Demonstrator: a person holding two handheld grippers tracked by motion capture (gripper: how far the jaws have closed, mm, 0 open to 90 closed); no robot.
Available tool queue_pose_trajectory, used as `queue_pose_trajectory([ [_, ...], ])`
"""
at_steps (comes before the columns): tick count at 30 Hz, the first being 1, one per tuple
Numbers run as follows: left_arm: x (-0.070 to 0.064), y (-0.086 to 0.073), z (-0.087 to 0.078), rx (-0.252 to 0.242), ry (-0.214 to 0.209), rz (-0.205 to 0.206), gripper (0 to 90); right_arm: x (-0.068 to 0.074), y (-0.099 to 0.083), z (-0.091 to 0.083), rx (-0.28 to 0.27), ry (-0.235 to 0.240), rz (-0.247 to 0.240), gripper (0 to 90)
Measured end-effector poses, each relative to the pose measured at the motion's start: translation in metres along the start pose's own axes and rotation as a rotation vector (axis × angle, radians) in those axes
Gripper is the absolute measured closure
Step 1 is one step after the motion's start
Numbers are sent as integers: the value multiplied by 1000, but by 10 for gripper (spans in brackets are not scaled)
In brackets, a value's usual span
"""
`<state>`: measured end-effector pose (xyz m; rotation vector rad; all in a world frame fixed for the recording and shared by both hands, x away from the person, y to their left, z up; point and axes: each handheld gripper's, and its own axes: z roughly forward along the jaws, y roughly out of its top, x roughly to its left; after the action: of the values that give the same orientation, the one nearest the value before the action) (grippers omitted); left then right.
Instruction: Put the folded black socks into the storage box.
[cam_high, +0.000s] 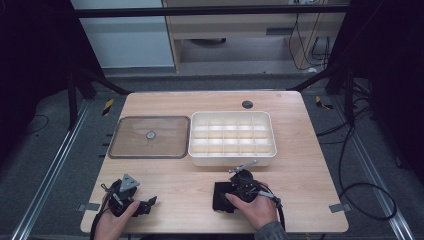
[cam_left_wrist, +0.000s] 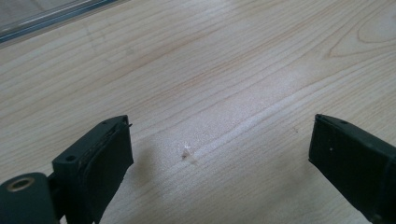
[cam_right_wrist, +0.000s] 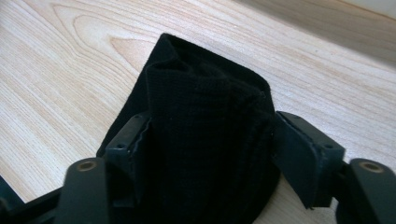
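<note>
Black knitted cloth is pinched between the jaws of the right gripper, bunched into a fold so that it can be lifted off the table; it sits near the front edge, just before the white divided box. Spread wide and empty, the left gripper is held low over bare wood, apparently kept in reserve. A clear lid is laid beside the box, presumably leaving the compartments open. How much of the cloth is folded underneath cannot be made out.
</note>
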<state>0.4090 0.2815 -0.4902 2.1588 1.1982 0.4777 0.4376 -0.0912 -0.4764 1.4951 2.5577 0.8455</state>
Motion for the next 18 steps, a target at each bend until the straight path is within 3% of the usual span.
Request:
queue_pose_trajectory([
  [3, 0, 0, 1, 0, 0, 0, 56, 2, 1, 0, 6, 21, 18, 409],
  [18, 1, -1, 1, -4, 3, -4, 54, -2, -1, -2, -18, 96, -10, 638],
])
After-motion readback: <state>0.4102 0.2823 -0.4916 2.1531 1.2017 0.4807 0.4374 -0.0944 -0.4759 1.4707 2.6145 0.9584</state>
